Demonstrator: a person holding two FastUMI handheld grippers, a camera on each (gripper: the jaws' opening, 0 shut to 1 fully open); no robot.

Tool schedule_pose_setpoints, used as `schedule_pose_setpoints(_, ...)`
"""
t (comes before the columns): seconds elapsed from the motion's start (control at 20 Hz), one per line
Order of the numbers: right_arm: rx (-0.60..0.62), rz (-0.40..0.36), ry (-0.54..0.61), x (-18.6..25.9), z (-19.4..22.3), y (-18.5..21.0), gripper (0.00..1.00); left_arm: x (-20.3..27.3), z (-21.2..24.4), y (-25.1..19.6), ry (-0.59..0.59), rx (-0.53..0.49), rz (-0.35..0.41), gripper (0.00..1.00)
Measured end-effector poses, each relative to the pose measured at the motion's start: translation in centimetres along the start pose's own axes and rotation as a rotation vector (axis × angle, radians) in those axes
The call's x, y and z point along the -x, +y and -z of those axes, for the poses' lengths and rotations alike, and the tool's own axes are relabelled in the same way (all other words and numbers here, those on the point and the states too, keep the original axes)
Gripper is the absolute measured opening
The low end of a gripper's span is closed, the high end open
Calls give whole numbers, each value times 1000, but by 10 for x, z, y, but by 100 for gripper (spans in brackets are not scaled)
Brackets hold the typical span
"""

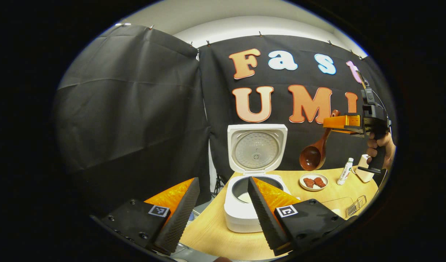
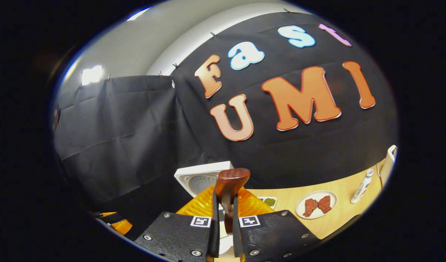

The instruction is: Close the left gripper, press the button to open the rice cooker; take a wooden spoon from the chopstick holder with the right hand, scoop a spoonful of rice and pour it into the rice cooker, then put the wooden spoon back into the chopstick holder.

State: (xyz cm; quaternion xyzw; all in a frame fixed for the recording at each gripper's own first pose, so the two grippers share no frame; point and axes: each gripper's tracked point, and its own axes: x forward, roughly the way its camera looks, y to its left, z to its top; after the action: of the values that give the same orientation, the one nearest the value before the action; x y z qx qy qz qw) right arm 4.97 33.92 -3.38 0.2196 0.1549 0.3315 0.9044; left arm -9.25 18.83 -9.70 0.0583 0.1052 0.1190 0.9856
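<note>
Above the table, your right gripper clamps the wooden spoon w/ bowl hanging down, ready to scoop, while your left gripper waits wide open, empty, before the open rice cooker.

Black cloth hangs behind a light wooden table, white wall above.

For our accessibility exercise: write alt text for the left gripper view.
An open rice cooker sits on a wooden table, seen between the open left hand-held gripper. To the right, a hand holds the right hand-held gripper, shut on a wooden spoon raised above a plate.
</note>
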Motion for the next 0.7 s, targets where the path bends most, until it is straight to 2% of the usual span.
schedule_pose_setpoints(0.3, -34, 184, -56, 71, -21, -91, 14, -12, -19, -43, -30, -16, 70, 91)
schedule_pose_setpoints(0.7, -102, 469, -19, 174, 13, -213, 14, -24, -30, -102, -43, -28, 140, 92)
